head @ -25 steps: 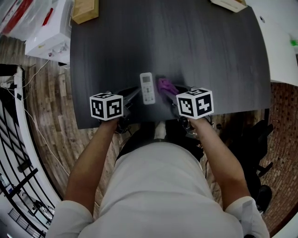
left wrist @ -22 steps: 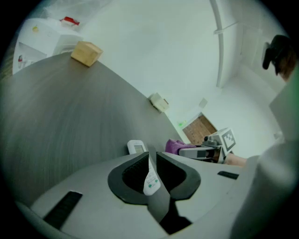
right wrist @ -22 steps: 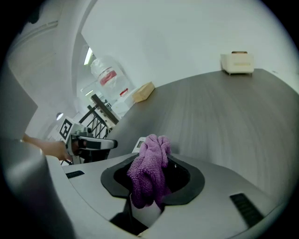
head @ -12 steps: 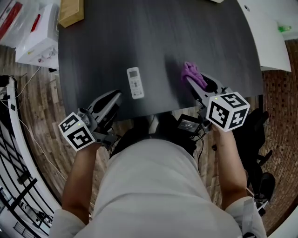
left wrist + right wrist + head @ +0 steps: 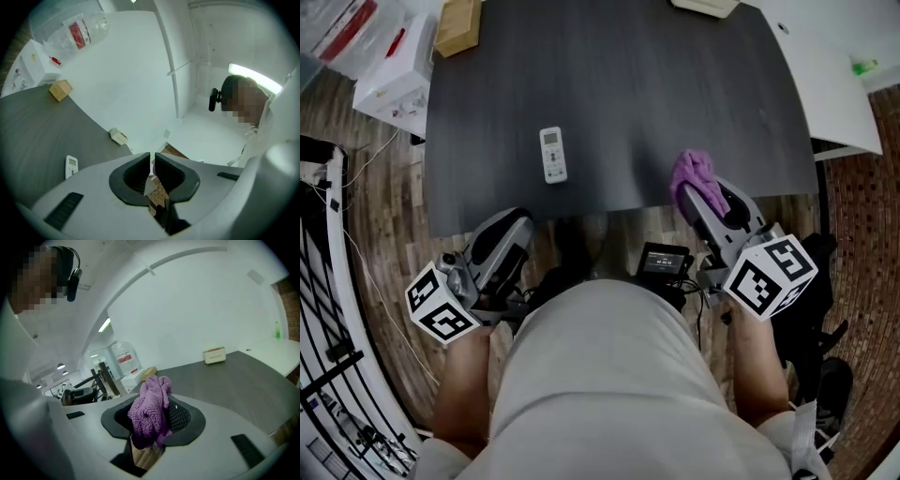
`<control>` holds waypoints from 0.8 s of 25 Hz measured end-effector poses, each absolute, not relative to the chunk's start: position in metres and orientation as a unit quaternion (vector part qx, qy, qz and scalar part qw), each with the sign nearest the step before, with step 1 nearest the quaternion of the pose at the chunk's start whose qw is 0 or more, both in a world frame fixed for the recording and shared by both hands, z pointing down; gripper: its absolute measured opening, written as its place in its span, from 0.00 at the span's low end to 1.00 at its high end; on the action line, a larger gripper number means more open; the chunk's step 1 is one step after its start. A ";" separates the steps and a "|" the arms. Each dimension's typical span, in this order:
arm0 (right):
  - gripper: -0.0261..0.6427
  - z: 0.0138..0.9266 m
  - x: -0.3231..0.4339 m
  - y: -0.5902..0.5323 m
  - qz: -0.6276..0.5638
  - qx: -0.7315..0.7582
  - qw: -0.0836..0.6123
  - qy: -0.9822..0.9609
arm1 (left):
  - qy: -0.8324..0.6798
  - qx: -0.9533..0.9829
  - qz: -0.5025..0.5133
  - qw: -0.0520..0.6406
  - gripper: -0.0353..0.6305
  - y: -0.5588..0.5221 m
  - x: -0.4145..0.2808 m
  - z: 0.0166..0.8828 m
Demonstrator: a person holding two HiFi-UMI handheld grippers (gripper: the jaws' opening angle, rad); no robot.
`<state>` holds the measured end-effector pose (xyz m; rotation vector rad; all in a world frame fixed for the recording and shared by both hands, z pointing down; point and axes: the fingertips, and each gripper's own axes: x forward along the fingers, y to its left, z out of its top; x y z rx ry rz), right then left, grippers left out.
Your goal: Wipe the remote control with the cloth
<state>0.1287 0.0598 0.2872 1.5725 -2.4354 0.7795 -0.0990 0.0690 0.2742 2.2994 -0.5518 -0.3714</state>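
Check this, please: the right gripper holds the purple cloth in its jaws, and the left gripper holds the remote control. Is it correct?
The left gripper holds nothing: the left gripper view shows its jaws, which have just been closing, together and empty. The remote control lies on the table. The right gripper does hold the purple cloth in its jaws.

Remote control (image 5: 552, 154) lay on the table (image 5: 675, 84), left of centre, nearer the near edge. Cloth (image 5: 689, 172) sat in the right gripper (image 5: 694, 192) over the table's near right edge, well right of the remote control. Wooden block (image 5: 457, 26) sat at the far left corner, small box (image 5: 705, 7) at the far edge. White carton (image 5: 394, 75) lay left of the table, white counter (image 5: 830, 84) on its right.
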 end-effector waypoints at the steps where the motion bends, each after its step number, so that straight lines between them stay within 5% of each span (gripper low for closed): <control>1: 0.23 0.283 0.131 0.069 0.262 0.517 0.060 -0.813 | -0.223 0.891 -0.154 0.363 0.09 0.080 -0.096 0.269; 20: 0.23 0.262 0.153 0.248 0.370 0.436 -0.070 -0.817 | -0.248 0.882 -0.189 0.353 0.09 0.245 -0.042 0.238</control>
